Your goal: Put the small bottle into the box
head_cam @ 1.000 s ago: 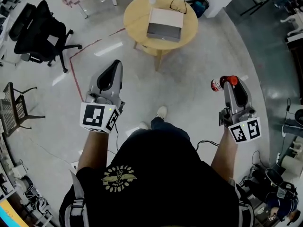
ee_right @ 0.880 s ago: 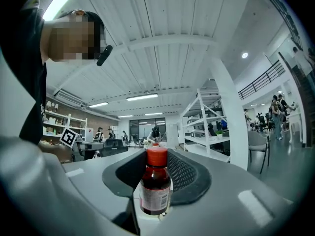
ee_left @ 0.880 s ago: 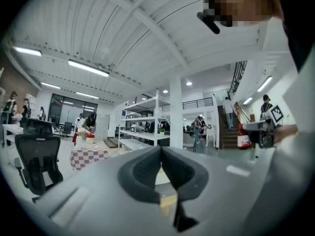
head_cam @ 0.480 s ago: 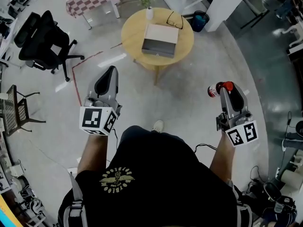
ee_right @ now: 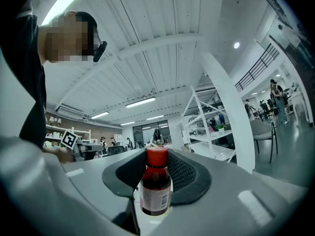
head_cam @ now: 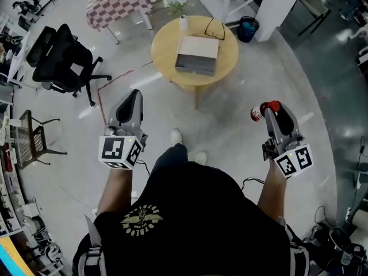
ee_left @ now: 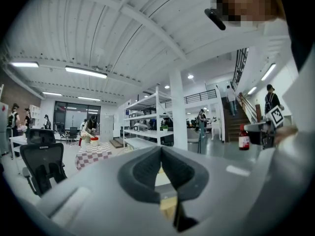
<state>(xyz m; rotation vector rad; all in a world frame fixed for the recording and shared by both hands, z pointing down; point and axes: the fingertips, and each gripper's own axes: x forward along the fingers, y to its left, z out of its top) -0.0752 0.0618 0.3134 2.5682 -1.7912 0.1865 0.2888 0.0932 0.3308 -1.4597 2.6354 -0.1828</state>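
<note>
My right gripper (head_cam: 270,109) is shut on a small dark-red bottle (head_cam: 257,114) with a red cap and a white label, held out over the floor at the right. In the right gripper view the small bottle (ee_right: 156,183) stands upright, its cap clamped between the jaws of that gripper (ee_right: 156,162). The box (head_cam: 197,55), flat, grey-sided and pale-topped, lies on a round wooden table (head_cam: 167,50) ahead. My left gripper (head_cam: 133,99) is shut with nothing in it; in its own view the left gripper (ee_left: 161,165) shows its jaws touching.
A black office chair (head_cam: 60,59) stands at the left, a mesh chair (head_cam: 31,138) at the far left. On the table lie black glasses (head_cam: 215,30) and a small white vase (head_cam: 183,22). A checkered table (head_cam: 115,2) and a white pillar (head_cam: 280,4) stand behind.
The view has shifted as the person steps: the round table and box have moved right in the picture. The grippers keep their hold and stance; the left one has moved down a little.
</note>
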